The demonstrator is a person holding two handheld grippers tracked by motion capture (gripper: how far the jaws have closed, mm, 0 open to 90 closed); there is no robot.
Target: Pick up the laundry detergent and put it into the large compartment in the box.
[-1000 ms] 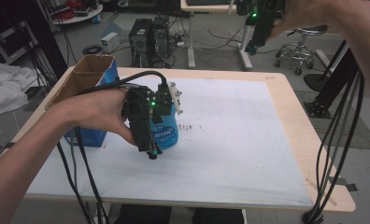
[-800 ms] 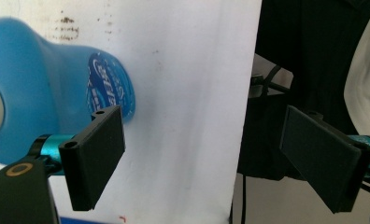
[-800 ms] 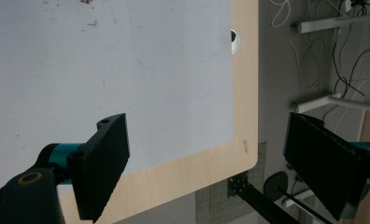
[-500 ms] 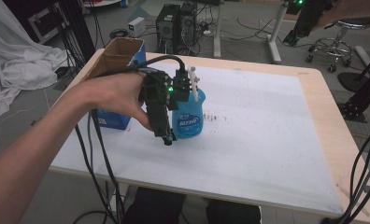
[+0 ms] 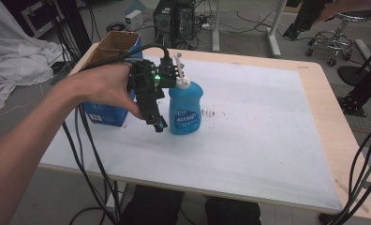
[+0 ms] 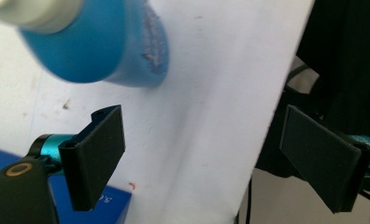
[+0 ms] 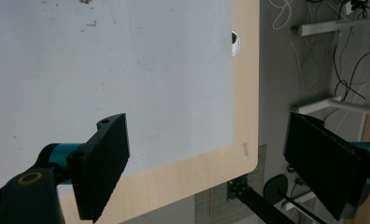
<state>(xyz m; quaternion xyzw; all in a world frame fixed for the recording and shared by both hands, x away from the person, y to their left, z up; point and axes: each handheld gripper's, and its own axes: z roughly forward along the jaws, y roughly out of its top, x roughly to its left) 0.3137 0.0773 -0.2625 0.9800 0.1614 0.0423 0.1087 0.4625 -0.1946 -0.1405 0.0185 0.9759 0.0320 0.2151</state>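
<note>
We have the left gripper [image 5: 161, 123] just at nine o'clock of the blue soap bottle [image 5: 185, 108], which stands upright on the table [image 5: 268, 140] beside a box [image 5: 104, 112]. Its jaws gape wide and empty, so the grab is not yet made. Our right gripper [image 7: 206, 163], also wide open and empty, hangs above the table's corner.

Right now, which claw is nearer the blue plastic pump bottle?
Left. The left claw hangs open right beside the blue plastic pump bottle; the right claw is open over the table's far edge.
</note>
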